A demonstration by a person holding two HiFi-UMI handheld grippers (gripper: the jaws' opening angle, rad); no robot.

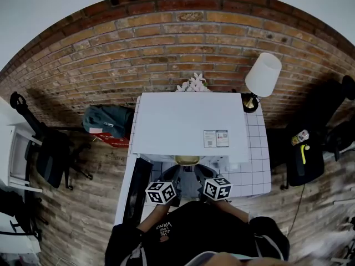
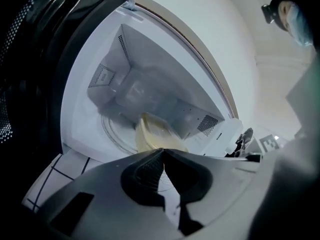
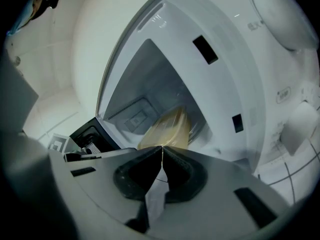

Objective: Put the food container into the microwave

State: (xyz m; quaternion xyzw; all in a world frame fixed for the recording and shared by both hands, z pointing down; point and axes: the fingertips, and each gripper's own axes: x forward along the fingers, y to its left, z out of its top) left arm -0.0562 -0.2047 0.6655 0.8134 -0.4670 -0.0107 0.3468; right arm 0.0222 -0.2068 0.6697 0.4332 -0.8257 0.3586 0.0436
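A pale yellow, translucent food container [image 2: 154,136] sits tilted in the mouth of the white microwave [image 1: 188,123], over the glass turntable [image 2: 111,130]. From the head view only its yellowish edge [image 1: 187,160] shows under the microwave's top. My left gripper [image 2: 162,152] is shut on the container's near rim from the left. The right gripper [image 3: 161,148] is shut on the container [image 3: 169,130] from the other side. The dark microwave door [image 1: 137,190] stands swung open at the left.
The microwave stands on a white tiled counter [image 1: 258,162] against a brick wall. A table lamp [image 1: 263,75] stands at the back right, with flowers [image 1: 192,83] behind the microwave. The control panel with its dial [image 3: 279,11] lies right of the cavity. Chairs [image 1: 52,154] and a bag [image 1: 108,121] are on the floor.
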